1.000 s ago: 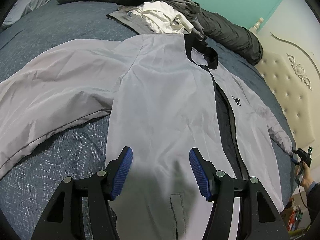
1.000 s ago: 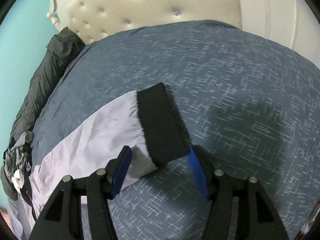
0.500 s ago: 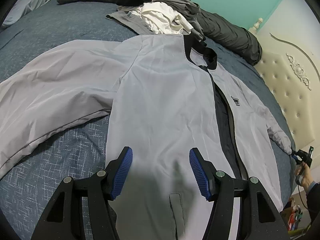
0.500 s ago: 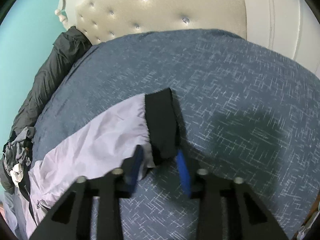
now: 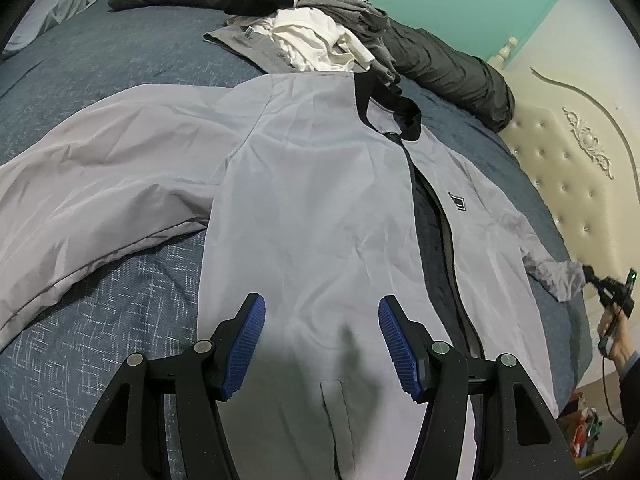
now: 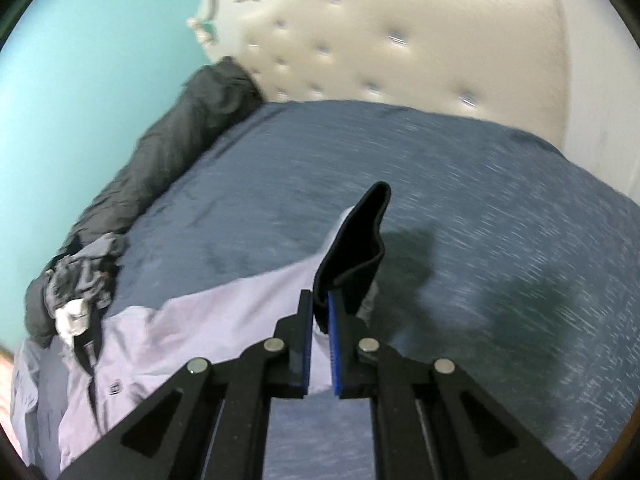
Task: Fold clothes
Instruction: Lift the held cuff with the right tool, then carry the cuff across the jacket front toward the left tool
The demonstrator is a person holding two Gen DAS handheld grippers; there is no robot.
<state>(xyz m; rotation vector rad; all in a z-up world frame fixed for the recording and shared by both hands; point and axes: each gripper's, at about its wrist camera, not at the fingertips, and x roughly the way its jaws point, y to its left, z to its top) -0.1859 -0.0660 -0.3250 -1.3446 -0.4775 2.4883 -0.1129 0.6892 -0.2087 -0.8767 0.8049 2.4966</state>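
Observation:
A light grey zip jacket with a black collar lies face up and spread out on the blue bed cover. My left gripper hovers open over its lower front, with nothing between the blue pads. My right gripper is shut on the black cuff of the jacket's right sleeve and holds it raised off the bed. In the left wrist view that right gripper shows at the far right, gripping the sleeve end.
A heap of clothes, white, grey and black, lies past the jacket's collar. A dark rolled quilt runs along the teal wall. A cream tufted headboard borders the bed. A hand holds the right gripper.
My right gripper went from open around the black cuff to shut on it, and has lifted the sleeve end off the bed. The left gripper has stayed put.

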